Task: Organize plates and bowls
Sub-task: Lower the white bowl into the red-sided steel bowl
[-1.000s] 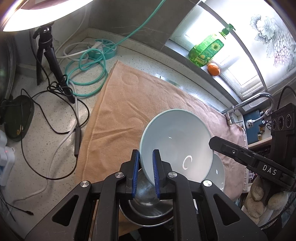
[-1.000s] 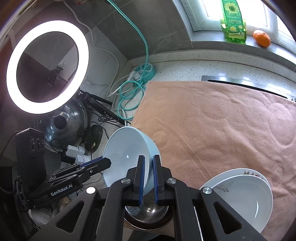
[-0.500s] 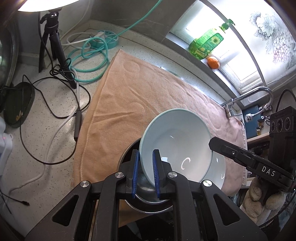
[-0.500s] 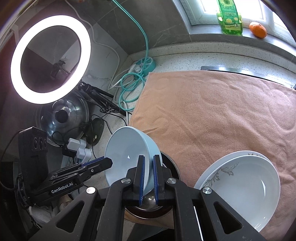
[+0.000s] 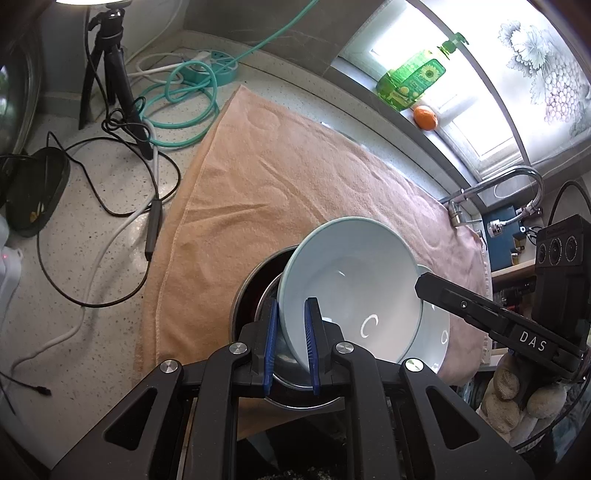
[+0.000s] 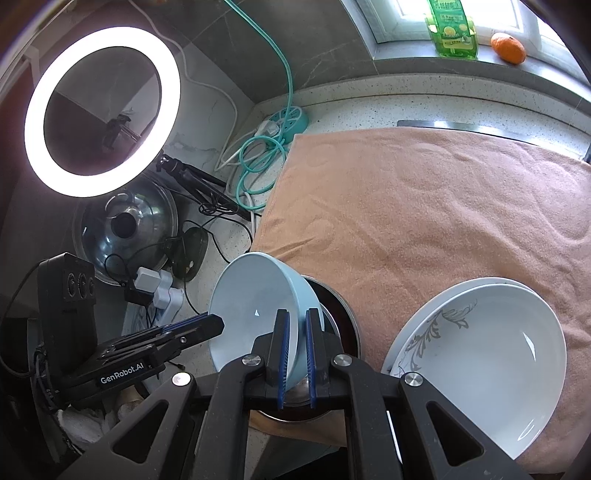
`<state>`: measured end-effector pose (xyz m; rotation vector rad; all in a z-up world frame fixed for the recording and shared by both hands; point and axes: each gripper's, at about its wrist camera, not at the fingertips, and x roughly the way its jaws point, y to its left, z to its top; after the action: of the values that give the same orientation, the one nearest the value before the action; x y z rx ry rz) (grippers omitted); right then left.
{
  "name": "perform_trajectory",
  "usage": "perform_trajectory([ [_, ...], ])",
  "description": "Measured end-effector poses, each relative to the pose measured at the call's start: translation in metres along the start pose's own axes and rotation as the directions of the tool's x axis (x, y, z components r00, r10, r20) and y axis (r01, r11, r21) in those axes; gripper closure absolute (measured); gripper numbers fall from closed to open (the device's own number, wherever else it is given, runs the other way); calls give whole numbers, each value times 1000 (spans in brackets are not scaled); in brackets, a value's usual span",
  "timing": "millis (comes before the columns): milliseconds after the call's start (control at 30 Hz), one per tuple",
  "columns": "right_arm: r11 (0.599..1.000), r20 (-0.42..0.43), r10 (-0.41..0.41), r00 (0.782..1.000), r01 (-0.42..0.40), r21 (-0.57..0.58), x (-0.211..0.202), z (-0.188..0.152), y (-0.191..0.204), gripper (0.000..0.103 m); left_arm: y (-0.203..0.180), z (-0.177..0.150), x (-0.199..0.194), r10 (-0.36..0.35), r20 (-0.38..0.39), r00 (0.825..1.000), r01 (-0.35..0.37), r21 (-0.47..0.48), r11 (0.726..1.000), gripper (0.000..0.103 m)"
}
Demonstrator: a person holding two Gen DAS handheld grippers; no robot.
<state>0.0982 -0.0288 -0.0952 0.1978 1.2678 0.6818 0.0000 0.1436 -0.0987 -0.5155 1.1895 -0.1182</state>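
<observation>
A light blue bowl point(image 5: 351, 288) hangs tilted between both grippers. My left gripper point(image 5: 291, 301) is shut on its near rim in the left wrist view. My right gripper point(image 6: 298, 312) is shut on the opposite rim of the same blue bowl point(image 6: 255, 306). Each gripper shows in the other's view: the right gripper point(image 5: 421, 286) at the bowl's right edge, the left gripper point(image 6: 216, 325) at its left edge. Just under the blue bowl sits a steel bowl point(image 5: 251, 295) with a dark inside. Two stacked white plates point(image 6: 480, 354) lie to its right on the tan towel point(image 6: 424, 206).
On the speckled counter left of the towel are black and teal cables point(image 5: 177, 96), a tripod point(image 5: 110, 66), a ring light point(image 6: 99, 110) and a pot lid point(image 6: 125, 225). A green soap bottle point(image 6: 450, 29) and an orange point(image 6: 508, 48) stand on the sill. A tap point(image 5: 517, 181) is at the far right.
Both grippers have carried the blue bowl together towards the towel's near edge and slightly lower. More of the steel bowl and the white plates now shows beneath and beside it.
</observation>
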Motion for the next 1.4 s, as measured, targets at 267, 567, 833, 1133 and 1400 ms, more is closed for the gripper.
perform_trajectory([
  [267,1000,-13,-2,1000,3,7,3,-7,-3,95,1,-4,2,2,-13,1000,-2,-3,1000,90],
  [567,1000,-53,-12,999,14,26,16,-17,-11,95,2,-6,3,9,-21,1000,-9,2,1000,90],
  [833,999,-74,-13,997,16,40,22,-22,-15,95,3,-9,7,13,-33,999,-13,-1,1000,90],
  [1133,999,-85,-10,996,14,46,27,-22,-16,95,8,-11,15,12,-57,998,-13,-12,1000,90],
  [1400,999,-92,-17,996,21,41,29,-23,-16,95,10,-12,20,17,-69,997,-18,-15,1000,90],
])
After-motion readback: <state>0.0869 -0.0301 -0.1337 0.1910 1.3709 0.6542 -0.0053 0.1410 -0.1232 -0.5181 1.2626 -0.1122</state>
